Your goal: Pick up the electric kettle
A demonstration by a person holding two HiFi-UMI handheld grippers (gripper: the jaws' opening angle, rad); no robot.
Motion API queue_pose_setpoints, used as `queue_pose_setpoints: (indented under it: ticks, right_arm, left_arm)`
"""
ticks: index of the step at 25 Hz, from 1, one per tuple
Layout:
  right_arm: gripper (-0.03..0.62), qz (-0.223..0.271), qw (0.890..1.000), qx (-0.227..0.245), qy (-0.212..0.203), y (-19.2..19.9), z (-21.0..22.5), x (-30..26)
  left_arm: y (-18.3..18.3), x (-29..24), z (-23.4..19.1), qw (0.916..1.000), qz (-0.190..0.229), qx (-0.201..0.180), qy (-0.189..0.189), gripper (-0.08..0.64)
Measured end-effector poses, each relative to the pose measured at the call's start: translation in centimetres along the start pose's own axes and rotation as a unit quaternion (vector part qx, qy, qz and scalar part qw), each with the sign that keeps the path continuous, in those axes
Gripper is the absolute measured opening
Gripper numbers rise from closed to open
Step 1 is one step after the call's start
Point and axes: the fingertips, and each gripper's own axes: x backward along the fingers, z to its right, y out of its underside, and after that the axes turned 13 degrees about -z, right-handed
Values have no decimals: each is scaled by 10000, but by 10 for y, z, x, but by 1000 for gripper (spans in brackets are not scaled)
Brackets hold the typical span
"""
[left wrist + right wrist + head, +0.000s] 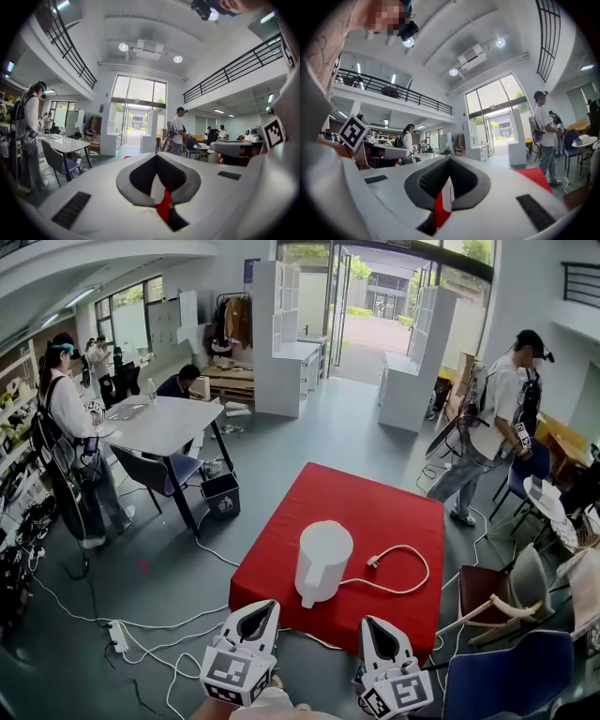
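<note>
The pick-up has not begun, judging by how things lie: the kettle [323,563] stands upright and untouched on the red table [375,512], toward the near edge and left of centre, and both grippers sit short of that edge, apart from it; the left gripper [267,606] is just below and left of the kettle, the right gripper [373,622] below and to its right; all of the work is left, as I judge it: the approach, opening a pair of jaws, closing on the kettle and the lift. Both pairs of jaws are pressed together at the tips with nothing between them; each gripper view shows only a sliver of red and white through the hollow behind the tips, on the left gripper [157,155] and the right gripper [450,158] alike. The kettle is white, smooth and matt, likely plastic, a slightly tapered cylinder with a flat round top; I cannot make out its handle clearly. A white cord [412,568] loops from its base across the cloth to a loose plug [373,562]. The grippers are hard white shells with dark ribbed pads [433,178] rimmed in grey.
</note>
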Motion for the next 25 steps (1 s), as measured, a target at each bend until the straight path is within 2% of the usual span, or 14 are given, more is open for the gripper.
queue_pose_setpoints:
  ticks: [6, 20, 25]
  right_arm:
    - [3, 160, 9996, 171, -169, -7, -1, -24]
    - [5, 283, 9994, -160, -155, -12, 9, -56]
    - [60, 301, 9992, -183, -198, -10, 13, -62]
  left_arm:
    - [-9, -22, -22, 9999, 10, -79, 104, -11]
    - [-9, -50, -38, 9996, -121, -128, 213, -9]
    - [-5, -56, -42, 9997, -165, -89, 185, -9]
